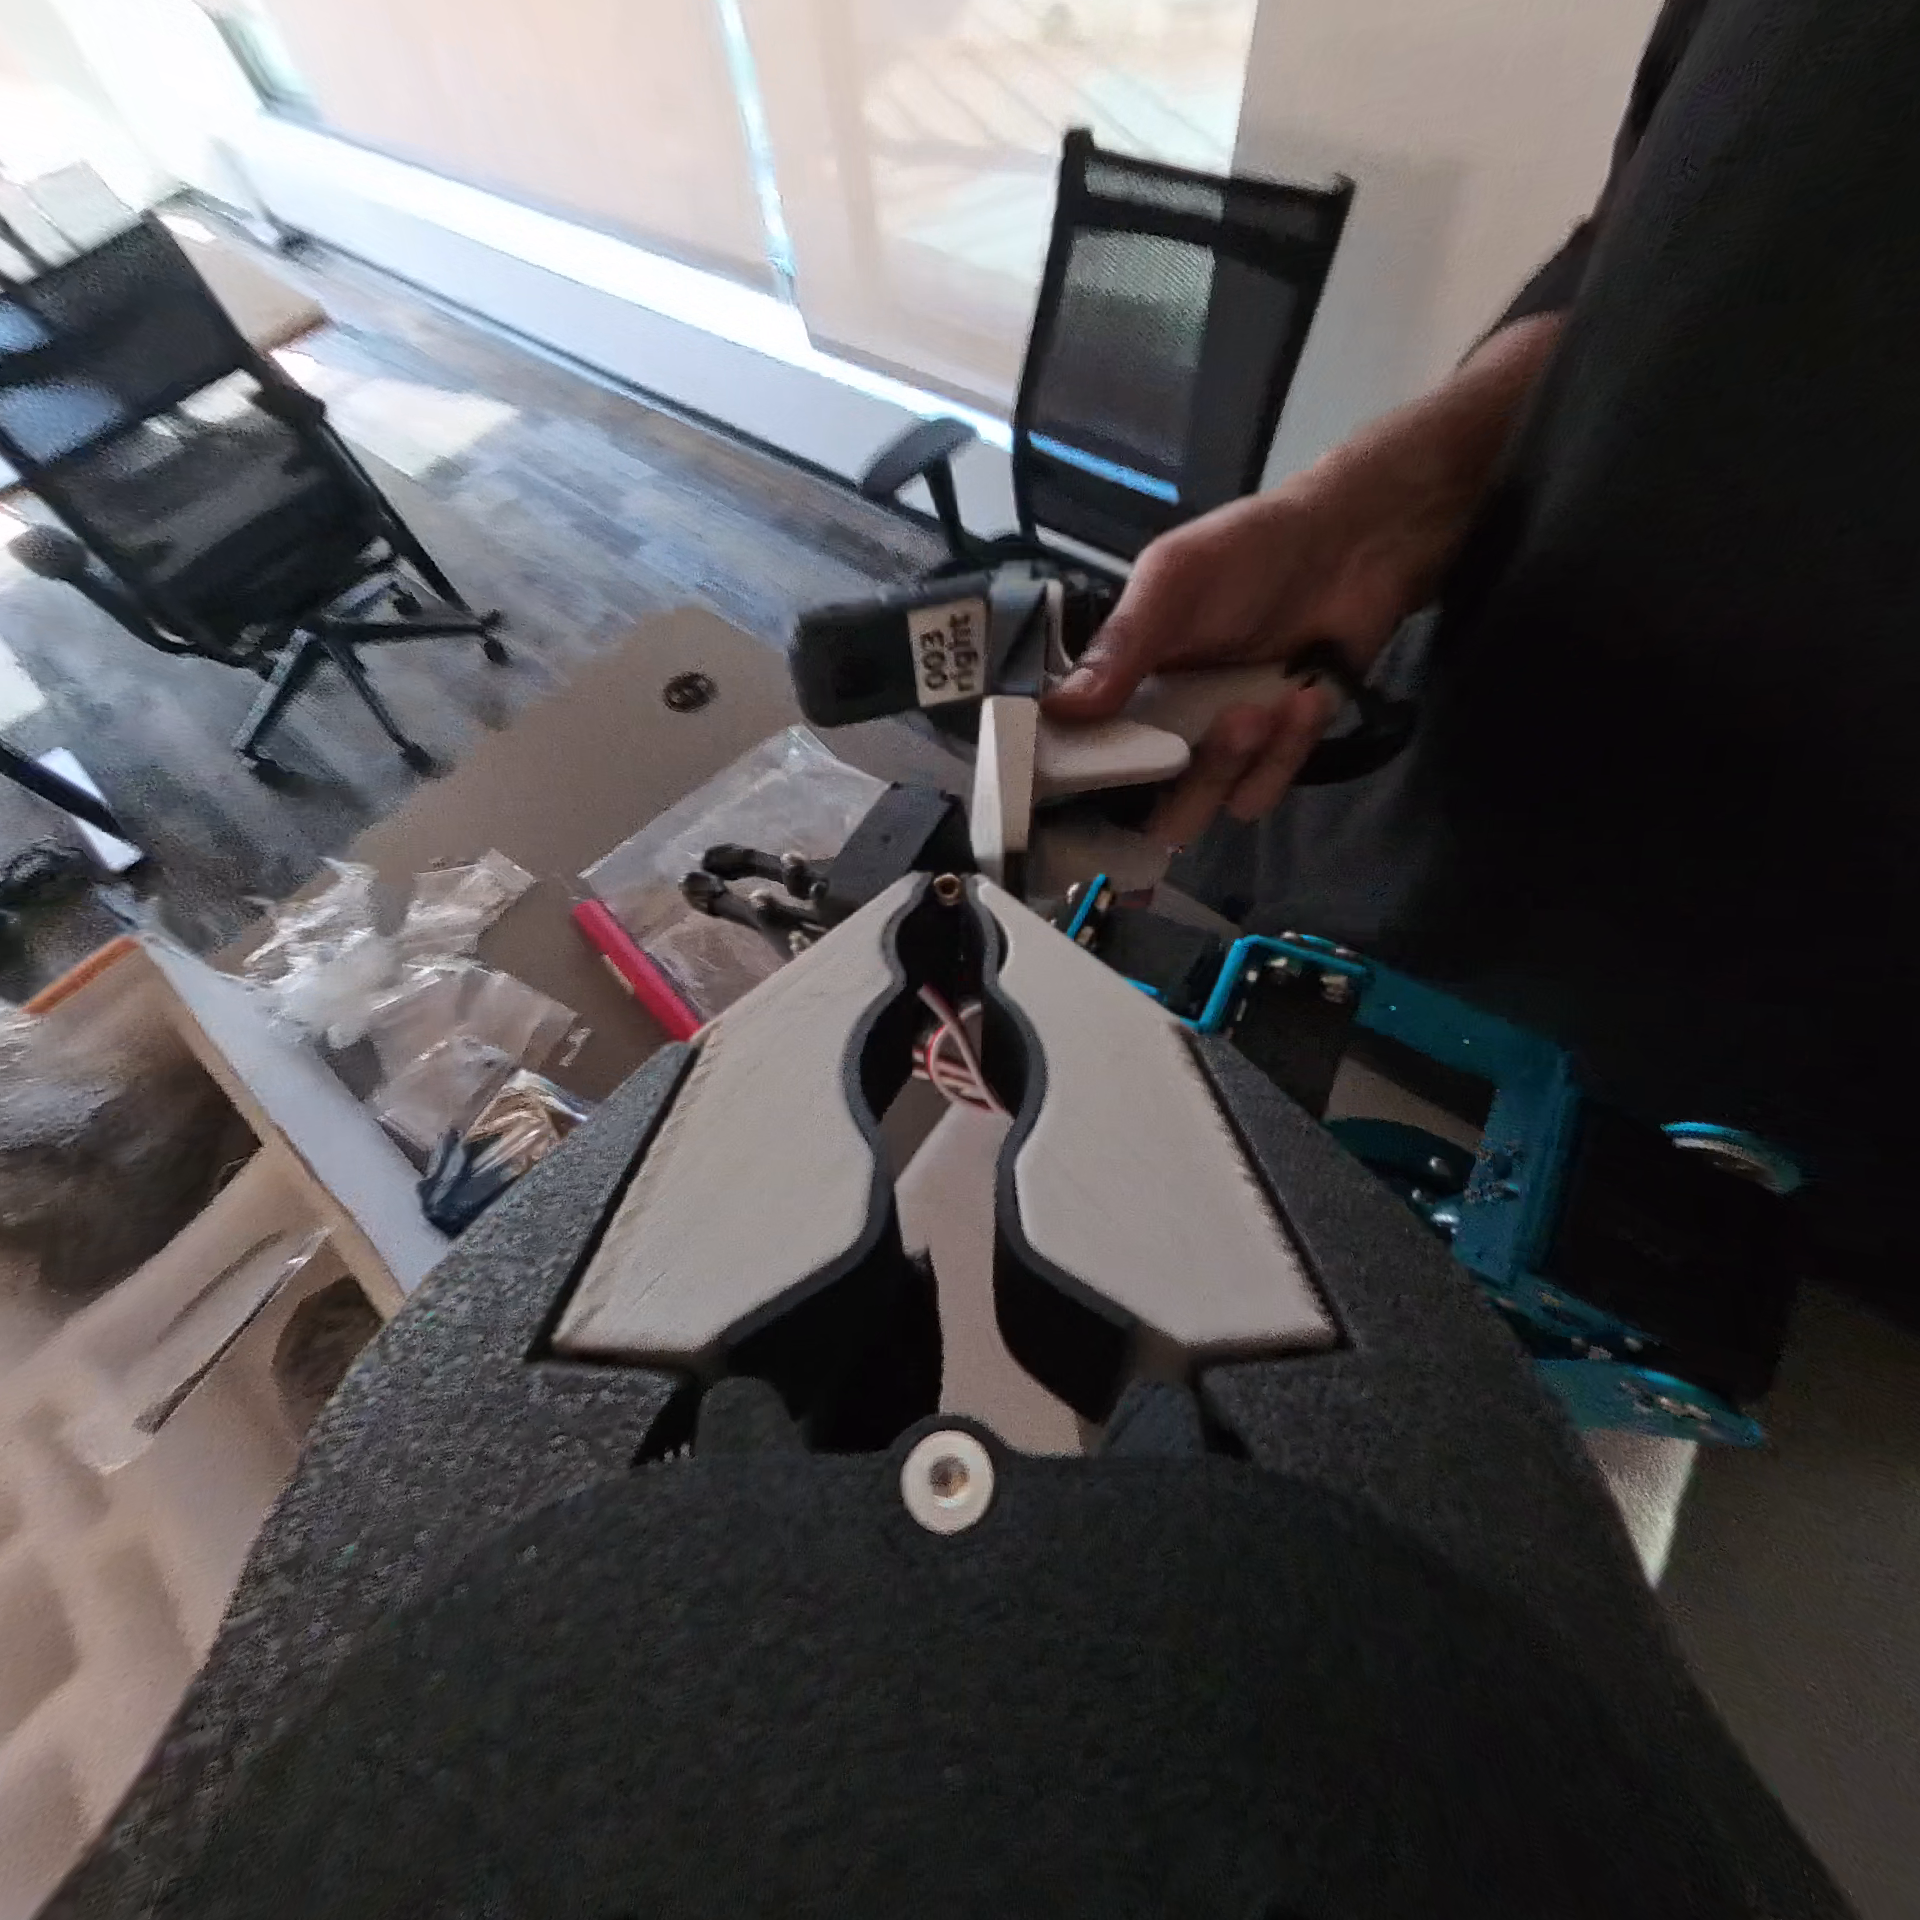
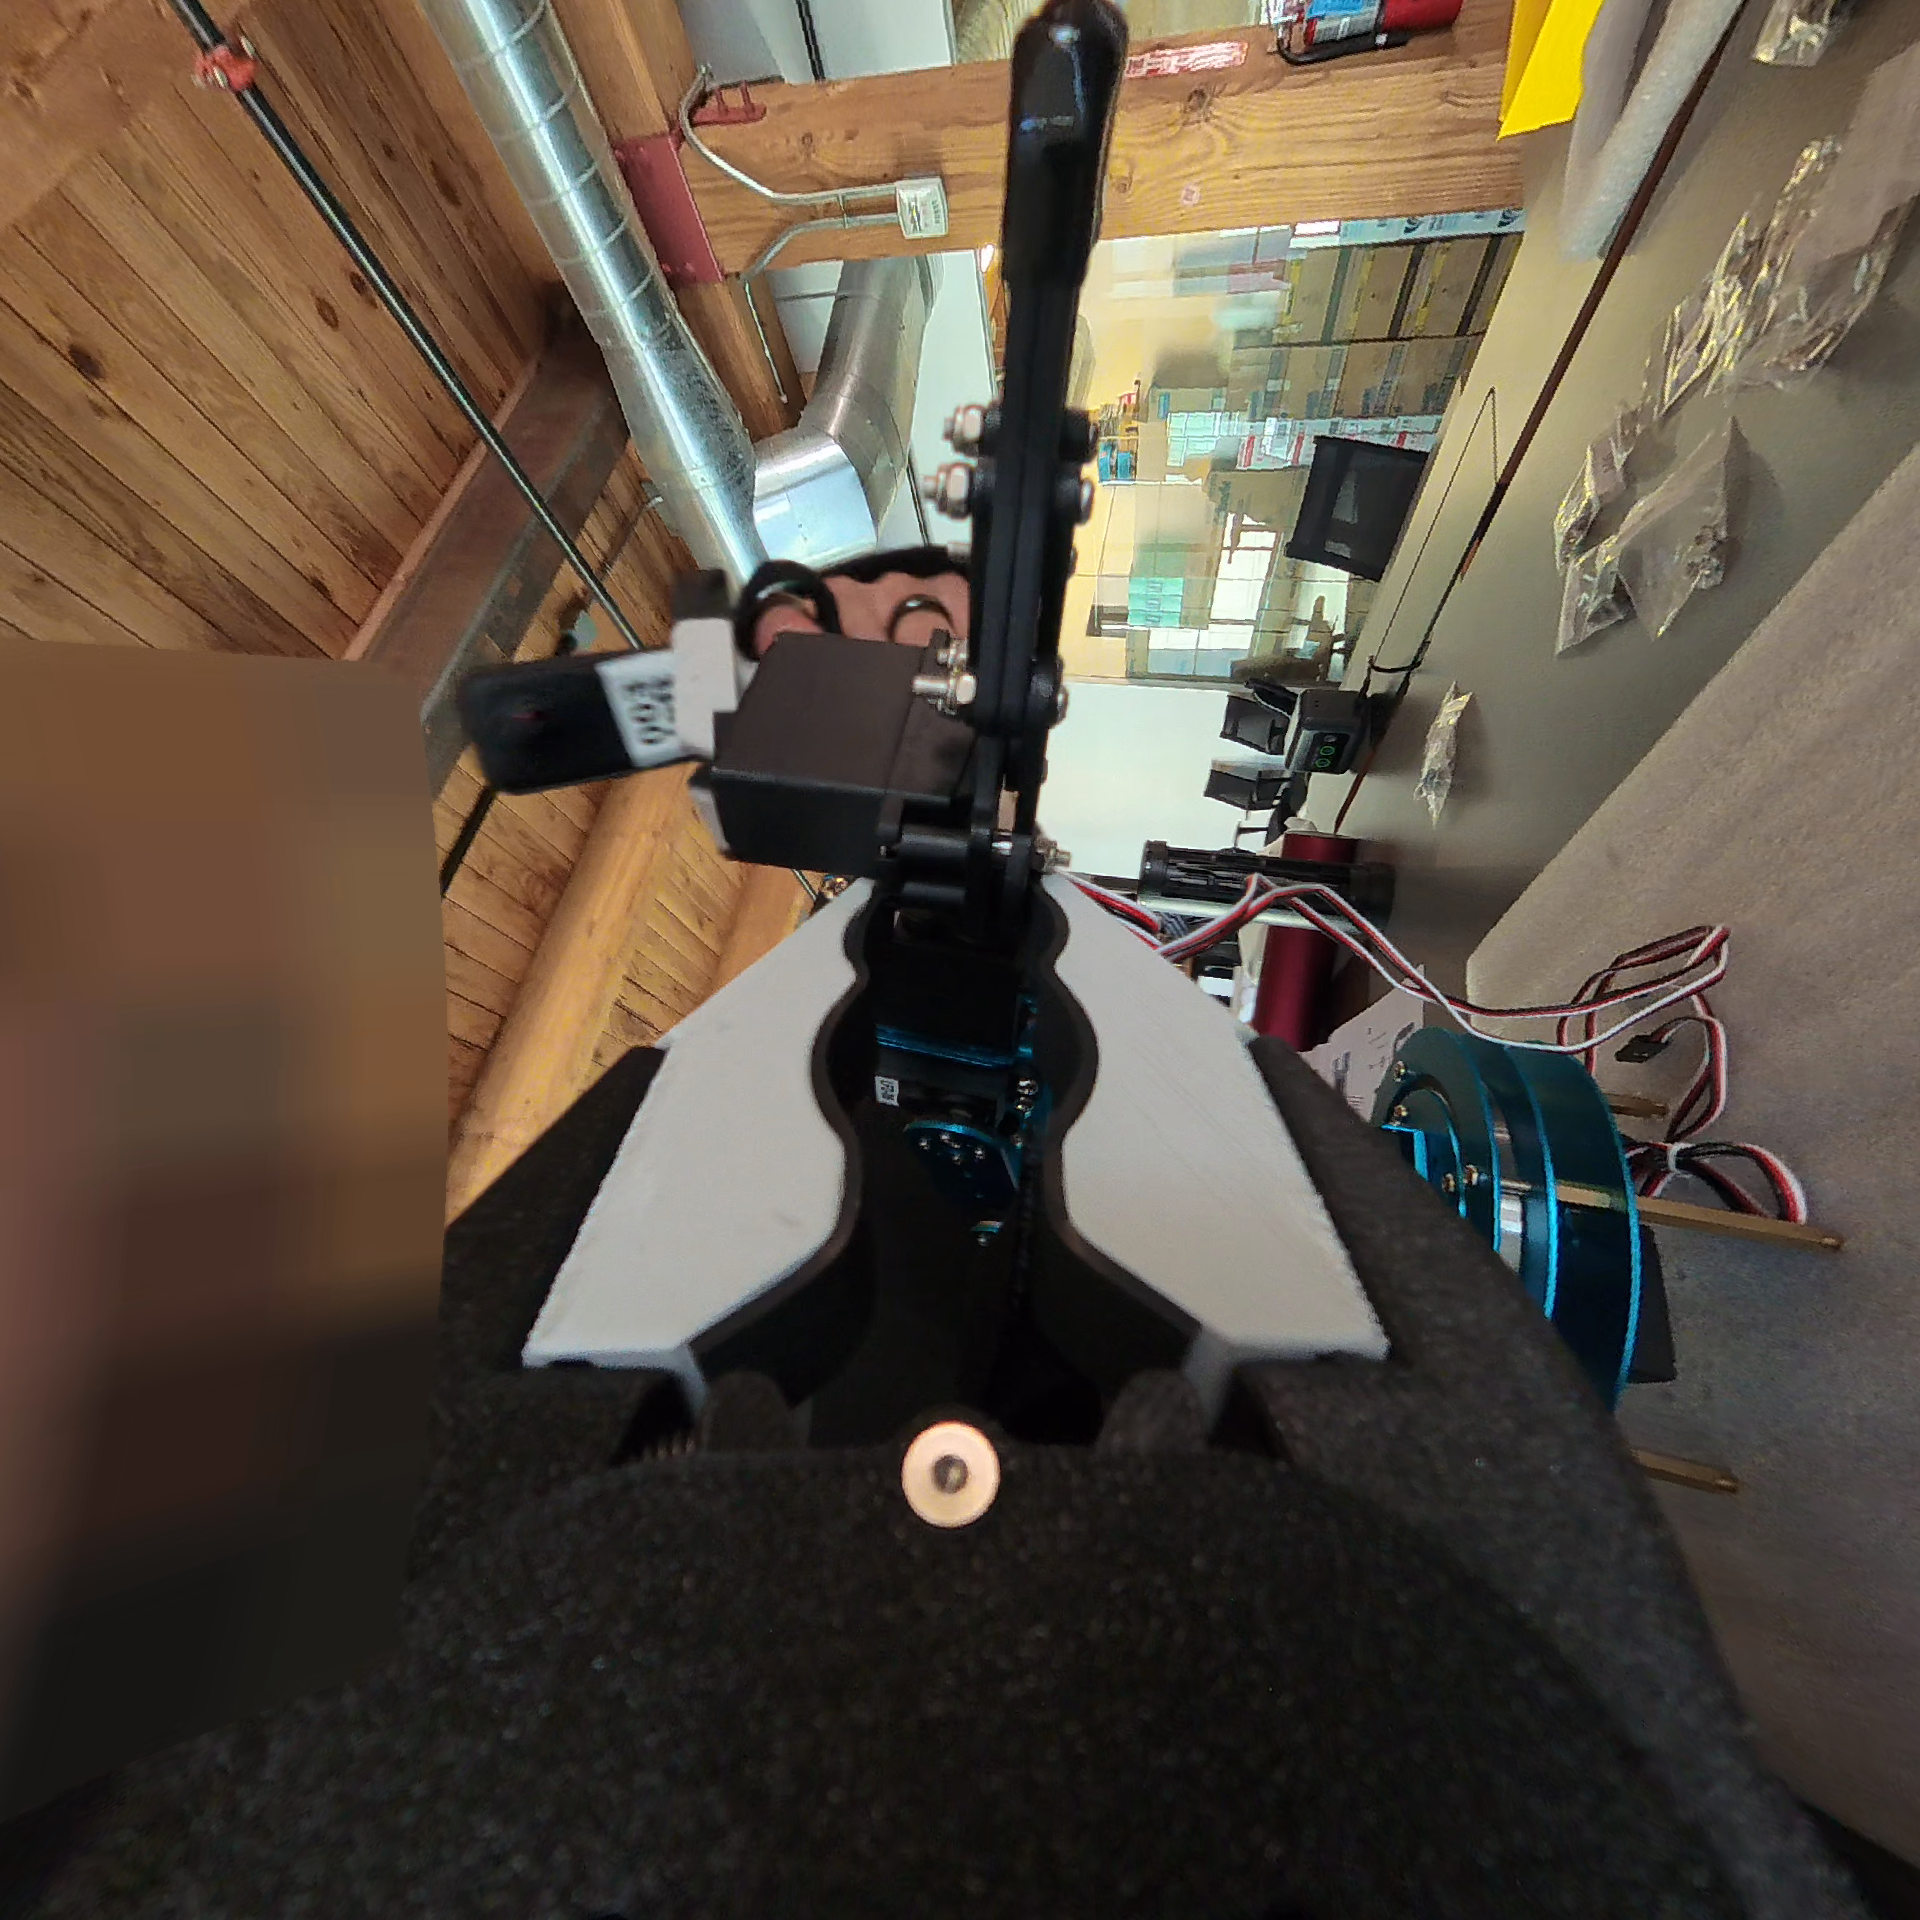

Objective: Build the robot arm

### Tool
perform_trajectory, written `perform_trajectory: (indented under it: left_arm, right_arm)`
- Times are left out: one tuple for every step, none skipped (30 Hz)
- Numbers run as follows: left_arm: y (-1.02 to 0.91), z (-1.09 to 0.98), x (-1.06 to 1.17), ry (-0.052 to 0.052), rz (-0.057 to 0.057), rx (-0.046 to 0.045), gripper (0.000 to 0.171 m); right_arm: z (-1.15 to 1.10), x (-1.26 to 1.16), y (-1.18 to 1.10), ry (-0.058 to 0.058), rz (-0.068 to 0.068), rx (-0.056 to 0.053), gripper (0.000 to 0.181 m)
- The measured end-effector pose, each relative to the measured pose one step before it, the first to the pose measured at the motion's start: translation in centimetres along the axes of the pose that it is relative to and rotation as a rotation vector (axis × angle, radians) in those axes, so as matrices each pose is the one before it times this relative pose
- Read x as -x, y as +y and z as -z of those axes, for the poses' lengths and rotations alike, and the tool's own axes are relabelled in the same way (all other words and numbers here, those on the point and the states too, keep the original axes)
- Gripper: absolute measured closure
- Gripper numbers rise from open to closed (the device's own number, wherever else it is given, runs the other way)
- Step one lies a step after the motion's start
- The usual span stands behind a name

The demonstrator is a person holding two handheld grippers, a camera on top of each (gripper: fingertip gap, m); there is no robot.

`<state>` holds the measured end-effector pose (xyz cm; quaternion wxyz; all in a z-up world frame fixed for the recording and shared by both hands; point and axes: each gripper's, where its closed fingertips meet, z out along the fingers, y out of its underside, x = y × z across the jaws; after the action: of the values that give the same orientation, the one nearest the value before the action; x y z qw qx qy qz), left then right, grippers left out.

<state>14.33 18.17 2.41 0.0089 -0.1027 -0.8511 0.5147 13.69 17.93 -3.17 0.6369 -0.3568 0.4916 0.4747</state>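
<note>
The left tool (image 1: 951,891) has its fingers nearly together, pinching a small brass-coloured part (image 1: 947,886), perhaps a standoff or nut, at the very tips; it looks light, hard and smooth, likely to slip or twist if the pinch loosens. The right tool (image 2: 961,904) is closed around the black claw assembly (image 2: 1029,623) of a small blue metal robot arm (image 1: 1455,1049), gripping near the black servo (image 2: 831,758) at the claw's base. In the left wrist view a person's hand (image 1: 1247,634) holds that right tool over the table (image 1: 582,748). The arm looks rigid but jointed, so it should be held by its brackets, not by the thin red-white-black wires (image 2: 1475,997). Clear parts bags (image 1: 416,997), a red pen-like tool (image 1: 634,966) and a blue round base (image 2: 1538,1174) lie near.
</note>
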Motion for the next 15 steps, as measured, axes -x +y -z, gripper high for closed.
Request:
perform_trajectory:
  left_arm:
    - [0.128,-0.688,-0.206,0.0259,-0.0042,0.03970,0.167]
    - [0.292,-0.569,-0.128,0.0236,-0.0018,0.03844,0.167]
    - [0.282,-0.418,-0.059,0.0175,0.0012,0.03382,0.167]
    - [0.155,-0.285,-0.112,0.0152,0.0019,0.02669,0.167]
    - [0.031,-0.190,-0.228,0.0152,-0.0003,0.02163,0.167]
    - [0.003,-0.125,-0.143,0.0035,-0.0033,0.02330,0.167]
    - [0.073,-0.102,-0.122,-0.0026,-0.0040,0.03034,0.167]
    - [0.087,-0.097,-0.135,-0.0047,-0.0040,0.03117,0.167]
    - [0.080,-0.110,-0.013,-0.0139,0.0012,0.03085,0.167]
    - [0.113,-0.126,0.032,-0.0161,0.0076,0.03013,0.167]
    - [0.060,-0.134,-0.130,-0.0076,0.0056,0.02465,0.167]
    - [-0.102,-0.096,-0.169,-0.0079,0.0014,0.00936,0.167]
    - [-0.222,-0.073,-0.213,-0.0025,0.0082,-0.00019,0.167]
    - [-0.090,-0.123,-0.080,-0.0058,0.0173,0.00566,0.167]
    - [0.074,-0.152,0.179,-0.0181,0.0086,0.00831,0.167]
  right_arm:
    - [-0.003,0.063,0.072,0.0026,0.0109,0.0046,0.158]
    - [-0.006,0.099,0.099,0.0016,0.0117,0.0064,0.158]
    - [0.021,0.111,0.108,0.0028,0.0129,0.0066,0.158]
    - [0.031,0.098,0.102,0.0051,0.0142,0.0048,0.158]
    - [0.046,0.077,0.087,0.0075,0.0145,0.0045,0.158]
    - [0.051,0.062,0.055,0.0074,0.0131,0.0025,0.158]
    - [0.028,0.032,0.039,0.0068,0.0104,0.0021,0.158]
    - [0.012,0.015,0.029,0.0042,0.0068,0.0025,0.158]
    - [-0.003,-0.003,0.036,0.0023,0.0039,0.0028,0.158]
    - [-0.001,0.006,0.003,0.0008,0.0015,0.0011,0.158]
    - [0.003,-0.022,-0.013,-0.0002,-0.0012,0.0003,0.158]
    - [0.003,0.004,0.025,-0.0024,-0.0022,0.0025,0.158]
    - [-0.007,0.014,0.053,-0.0035,-0.0019,0.0034,0.158]
    - [0.017,0.000,-0.001,0.0003,0.0004,-0.0010,0.158]
    - [0.020,-0.005,0.005,0.0011,0.0018,0.0008,0.158]
